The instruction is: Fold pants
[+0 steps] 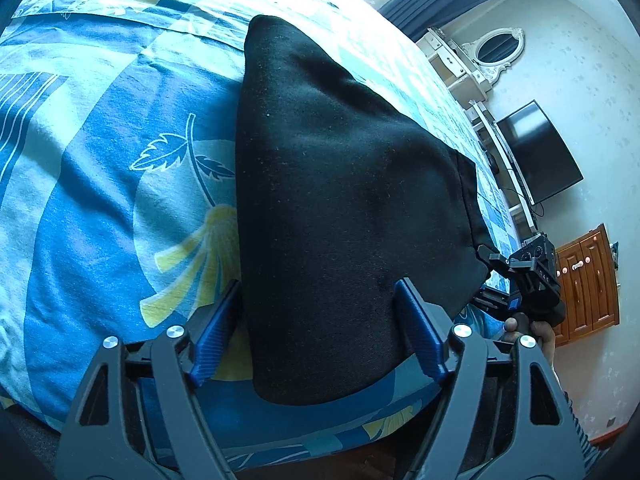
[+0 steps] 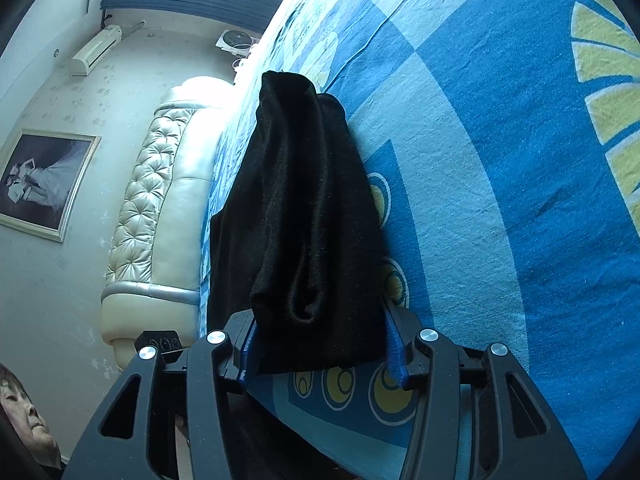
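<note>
Black pants lie folded into a thick pad on a blue patterned bedspread. My left gripper stands open at the near end of the pad. Its blue pads flank the cloth without pinching it. In the right wrist view the pants stretch away from my right gripper. It is open too, one finger on each side of the folded end. The left wrist view also shows the right gripper at the pants' right corner, held by a hand.
The bedspread spreads wide around the pants. A cream tufted headboard and a framed picture stand beyond. A television, white dresser mirror and wooden cabinet line the wall. A person is at the edge.
</note>
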The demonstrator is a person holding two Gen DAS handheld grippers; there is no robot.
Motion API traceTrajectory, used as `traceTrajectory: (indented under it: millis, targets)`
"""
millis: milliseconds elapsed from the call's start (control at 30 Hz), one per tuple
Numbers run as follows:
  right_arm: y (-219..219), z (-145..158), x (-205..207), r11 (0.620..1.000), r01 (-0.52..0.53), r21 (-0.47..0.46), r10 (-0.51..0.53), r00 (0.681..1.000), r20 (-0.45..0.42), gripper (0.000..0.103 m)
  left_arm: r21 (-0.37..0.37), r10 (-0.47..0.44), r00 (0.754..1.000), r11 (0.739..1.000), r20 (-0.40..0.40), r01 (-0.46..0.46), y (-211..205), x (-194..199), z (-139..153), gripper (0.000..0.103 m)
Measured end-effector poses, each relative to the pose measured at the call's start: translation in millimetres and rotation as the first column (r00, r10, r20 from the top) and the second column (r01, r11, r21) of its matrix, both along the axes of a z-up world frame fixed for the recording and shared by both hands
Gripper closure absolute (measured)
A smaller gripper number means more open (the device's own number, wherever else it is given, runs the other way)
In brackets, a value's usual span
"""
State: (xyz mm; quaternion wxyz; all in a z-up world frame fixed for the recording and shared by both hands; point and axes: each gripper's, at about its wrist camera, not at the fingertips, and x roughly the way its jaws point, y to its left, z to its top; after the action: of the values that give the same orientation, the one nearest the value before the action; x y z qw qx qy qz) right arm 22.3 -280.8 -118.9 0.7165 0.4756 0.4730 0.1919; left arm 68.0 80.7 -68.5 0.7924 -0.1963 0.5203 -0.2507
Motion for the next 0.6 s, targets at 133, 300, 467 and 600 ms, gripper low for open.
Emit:
traceTrajectory:
  millis: [133, 300, 467, 600]
  targets:
    - [-1.8, 3.0, -4.4, 0.999, 0.012, 0.040, -0.013, 1.000, 0.025, 0.041, 0.046, -0.018, 0.999, 0.999, 0.033, 0.016, -10.5, -4.8, 2.5, 0.011]
    - [-2.8, 7.7, -9.8, 0.998, 0.019, 0.067, -0.022, 0.998, 0.051, 0.032, 0.098, -0.012, 0.998, 0.995, 0.055, 0.007, -16.6, -10.6, 3.3, 0.009]
    - [-7.8, 9.0, -16.2, 0.997, 0.019, 0.071, -0.023, 0.998, 0.059, 0.030, 0.131, 0.004, 0.999, 0.991, 0.045, -0.010, -17.1, -15.6, 5.9, 0.009]
    - [-10.9, 9.9, -22.1, 0.997, 0.007, 0.075, -0.012, 0.998, 0.061, 0.028, 0.174, 0.015, 0.999, 0.985, 0.040, -0.022, -18.6, -23.2, 9.6, 0.009]
